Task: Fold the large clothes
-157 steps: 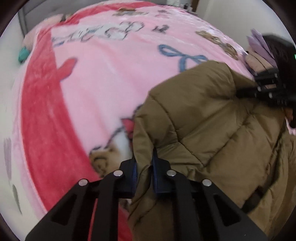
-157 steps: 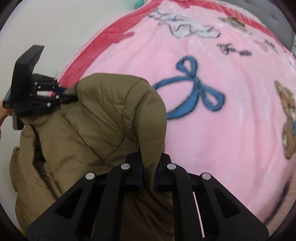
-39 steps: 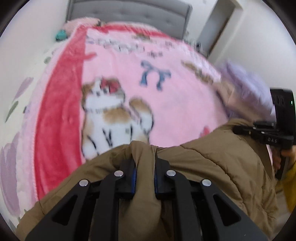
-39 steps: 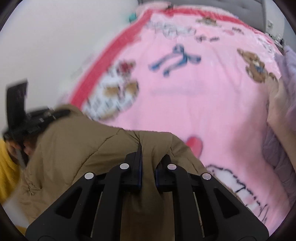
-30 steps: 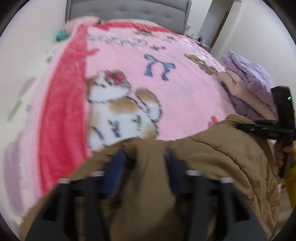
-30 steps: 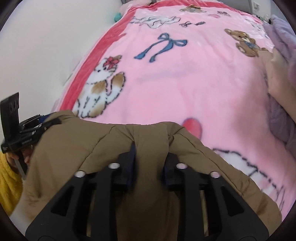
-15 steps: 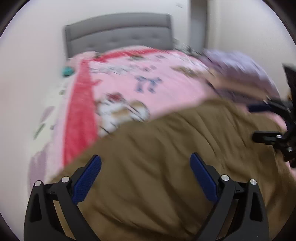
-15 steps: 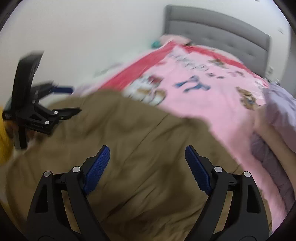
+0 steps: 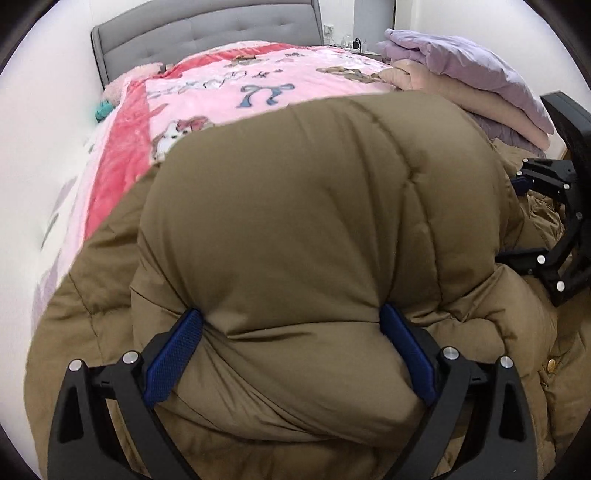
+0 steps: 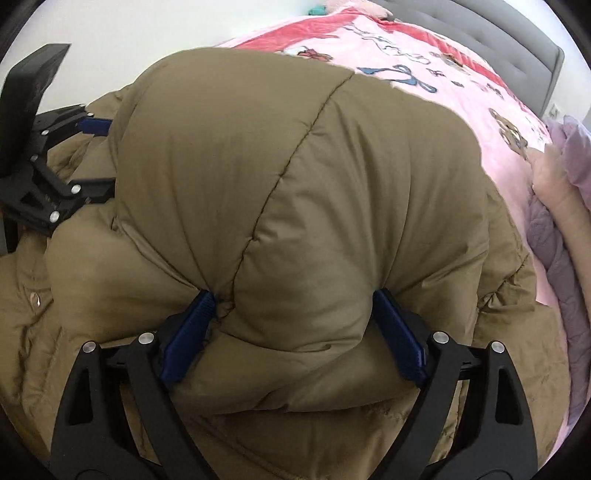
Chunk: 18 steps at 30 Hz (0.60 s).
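Note:
A brown puffer jacket lies folded over itself at the near end of the bed; it also fills the right wrist view. My left gripper is open, its blue pads wide apart on either side of the puffy folded edge. My right gripper is open in the same way around the jacket's other side. Each gripper shows in the other's view: the right one at the jacket's right edge, the left one at its left edge. A metal snap shows on the lower layer.
A pink and red cartoon blanket covers the bed beyond the jacket. A stack of folded lilac and beige bedding lies at the right side, also in the right wrist view. A grey headboard stands at the far end; a white wall is on the left.
Both grippers, shut on the jacket's edge a second ago, have opened wide and let it go. The folded-over layer now rests on the lower part of the jacket.

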Each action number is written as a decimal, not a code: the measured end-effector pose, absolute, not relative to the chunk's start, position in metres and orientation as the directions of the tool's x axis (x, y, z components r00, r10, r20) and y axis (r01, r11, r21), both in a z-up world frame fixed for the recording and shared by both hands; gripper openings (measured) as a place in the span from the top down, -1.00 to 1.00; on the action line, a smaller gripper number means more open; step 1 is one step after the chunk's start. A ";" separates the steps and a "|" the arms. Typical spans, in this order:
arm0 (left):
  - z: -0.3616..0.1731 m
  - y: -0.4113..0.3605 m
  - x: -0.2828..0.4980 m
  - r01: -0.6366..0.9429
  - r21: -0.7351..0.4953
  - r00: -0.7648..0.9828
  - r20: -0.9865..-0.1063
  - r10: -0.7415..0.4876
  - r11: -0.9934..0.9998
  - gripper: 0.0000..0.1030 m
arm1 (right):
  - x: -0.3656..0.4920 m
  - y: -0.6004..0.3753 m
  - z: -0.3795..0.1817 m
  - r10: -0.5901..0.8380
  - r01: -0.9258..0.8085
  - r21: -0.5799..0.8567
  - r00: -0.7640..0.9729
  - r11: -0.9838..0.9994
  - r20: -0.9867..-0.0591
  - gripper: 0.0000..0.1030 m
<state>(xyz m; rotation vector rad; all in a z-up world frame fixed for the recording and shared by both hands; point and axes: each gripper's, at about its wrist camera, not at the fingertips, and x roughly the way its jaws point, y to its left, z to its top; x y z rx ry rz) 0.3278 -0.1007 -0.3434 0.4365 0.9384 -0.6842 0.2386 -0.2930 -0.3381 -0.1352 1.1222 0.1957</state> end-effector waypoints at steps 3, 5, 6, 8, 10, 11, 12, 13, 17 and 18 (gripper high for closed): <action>-0.326 -0.094 0.317 0.694 0.065 0.443 -0.824 -0.353 0.717 -0.85 | 0.231 -0.294 -0.315 0.135 -0.208 0.041 0.461 0.977 -0.877 -0.58; -0.308 -0.087 0.304 0.695 0.046 0.456 -0.800 -0.390 0.718 -0.85 | 0.219 -0.295 -0.297 0.178 -0.208 0.078 0.520 0.975 -0.835 -0.60; -0.301 -0.085 0.300 0.697 0.034 0.456 -0.792 -0.406 0.717 -0.85 | 0.212 -0.294 -0.287 0.201 -0.213 0.098 0.545 0.972 -0.814 -0.60; -0.288 -0.084 0.287 0.701 0.007 0.453 -0.776 -0.438 0.713 -0.85 | 0.202 -0.288 -0.278 0.226 -0.230 0.112 0.561 0.967 -0.797 -0.60; -0.286 -0.088 0.279 0.709 -0.023 0.433 -0.775 -0.460 0.705 -0.85 | 0.195 -0.279 -0.277 0.210 -0.246 0.082 0.555 0.966 -0.805 -0.60; -0.287 -0.091 0.276 0.716 -0.033 0.418 -0.781 -0.465 0.698 -0.85 | 0.194 -0.273 -0.280 0.185 -0.252 0.049 0.553 0.967 -0.812 -0.60; -0.294 -0.095 0.273 0.719 -0.024 0.411 -0.791 -0.453 0.694 -0.85 | 0.194 -0.270 -0.285 0.173 -0.259 0.032 0.544 0.965 -0.821 -0.60; -0.299 -0.098 0.272 0.718 -0.012 0.411 -0.799 -0.438 0.696 -0.85 | 0.193 -0.268 -0.291 0.164 -0.260 0.024 0.532 0.965 -0.831 -0.60; -0.324 -0.104 0.274 0.717 -0.025 0.361 -0.842 -0.401 0.697 -0.85 | 0.192 -0.265 -0.328 0.090 -0.247 -0.027 0.450 0.969 -0.889 -0.62; -0.329 -0.105 0.274 0.720 -0.023 0.348 -0.854 -0.388 0.694 -0.85 | 0.192 -0.266 -0.332 0.091 -0.245 -0.021 0.438 0.969 -0.895 -0.64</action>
